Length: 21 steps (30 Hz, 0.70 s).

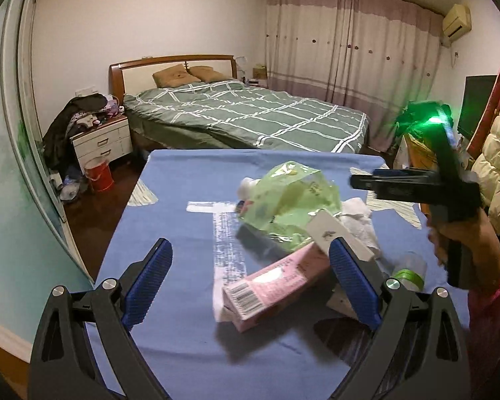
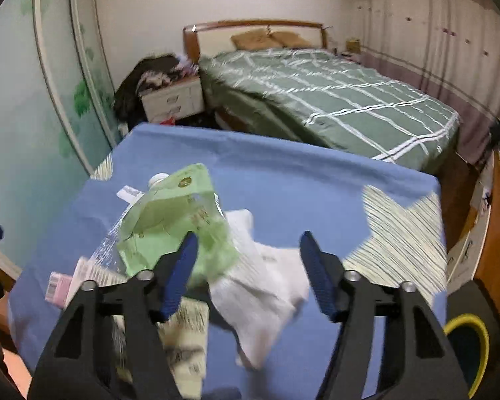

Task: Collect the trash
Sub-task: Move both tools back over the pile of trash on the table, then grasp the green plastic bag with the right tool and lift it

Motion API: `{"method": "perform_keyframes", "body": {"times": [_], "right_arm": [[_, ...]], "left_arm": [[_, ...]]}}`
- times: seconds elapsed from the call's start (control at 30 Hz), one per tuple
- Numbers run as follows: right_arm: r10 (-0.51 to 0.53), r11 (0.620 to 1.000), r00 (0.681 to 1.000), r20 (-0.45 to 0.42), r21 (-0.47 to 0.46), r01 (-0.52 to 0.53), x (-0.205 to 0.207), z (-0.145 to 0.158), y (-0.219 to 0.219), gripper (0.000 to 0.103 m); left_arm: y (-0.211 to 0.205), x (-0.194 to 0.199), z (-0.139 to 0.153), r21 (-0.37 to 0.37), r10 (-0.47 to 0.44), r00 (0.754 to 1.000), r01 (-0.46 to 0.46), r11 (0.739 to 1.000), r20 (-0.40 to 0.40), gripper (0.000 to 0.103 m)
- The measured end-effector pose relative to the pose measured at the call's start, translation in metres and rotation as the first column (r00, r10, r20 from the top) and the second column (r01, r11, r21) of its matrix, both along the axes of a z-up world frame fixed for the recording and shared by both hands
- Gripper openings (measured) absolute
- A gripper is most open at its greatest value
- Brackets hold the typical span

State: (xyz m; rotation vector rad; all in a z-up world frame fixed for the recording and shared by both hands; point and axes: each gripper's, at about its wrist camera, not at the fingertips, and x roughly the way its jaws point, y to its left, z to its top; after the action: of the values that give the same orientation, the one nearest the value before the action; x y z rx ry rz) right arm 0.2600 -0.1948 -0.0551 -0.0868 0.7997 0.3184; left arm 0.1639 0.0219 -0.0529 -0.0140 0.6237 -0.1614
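Both grippers hovered released over the blue-covered desk (image 1: pixel 170 200) — left gripper (image 1: pixel 250 283) above a pink carton (image 1: pixel 276 283) at lower centre, right gripper (image 2: pixel 246 273) above crumpled white tissue (image 2: pixel 263 293) beside a green pouch (image 2: pixel 170 226).

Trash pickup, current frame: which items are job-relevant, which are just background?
Job:
green pouch
pink carton
white tissue
small bottle with green band
flat white box

Background:
bed
nightstand
red bucket
curtains
air conditioner
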Motion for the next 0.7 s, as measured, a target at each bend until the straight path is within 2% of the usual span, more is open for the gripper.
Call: {"method": "perform_keyframes", "body": {"times": [0.1, 0.23, 0.3, 0.33, 0.37, 0.7], "right_arm": [[0.024, 1.0, 0.997, -0.073, -0.001, -0.024, 0.023, -0.01, 0.018, 0.049], [0.022, 1.0, 0.994, -0.103, -0.003, -0.023, 0.032, -0.019, 0.025, 0.045], [0.031, 1.0, 0.992, -0.122, 0.0, -0.031, 0.036, -0.025, 0.028, 0.032], [0.035, 0.999, 0.991, -0.13, 0.004, -0.034, 0.038, -0.027, 0.028, 0.017], [0.034, 0.999, 0.991, -0.131, 0.008, -0.033, 0.038, -0.028, 0.027, 0.012], [-0.043, 0.997, 0.999, -0.01, 0.061, 0.044, 0.017, 0.0, -0.003, 0.011]], "left_arm": [[0.003, 0.0, 0.0, -0.004, 0.004, 1.0, -0.004, 1.0, -0.001, 0.094], [0.008, 0.0, -0.002, -0.012, 0.01, 1.0, -0.01, 1.0, -0.006, 0.094], [0.007, 0.0, -0.001, -0.016, 0.012, 1.0, -0.012, 1.0, -0.007, 0.094], [0.007, 0.0, -0.001, -0.017, 0.012, 1.0, -0.012, 1.0, -0.009, 0.094], [0.007, -0.001, -0.001, -0.018, 0.011, 1.0, -0.012, 1.0, -0.009, 0.094], [-0.008, -0.004, -0.006, -0.011, -0.025, 1.0, 0.025, 1.0, -0.013, 0.094]]}}
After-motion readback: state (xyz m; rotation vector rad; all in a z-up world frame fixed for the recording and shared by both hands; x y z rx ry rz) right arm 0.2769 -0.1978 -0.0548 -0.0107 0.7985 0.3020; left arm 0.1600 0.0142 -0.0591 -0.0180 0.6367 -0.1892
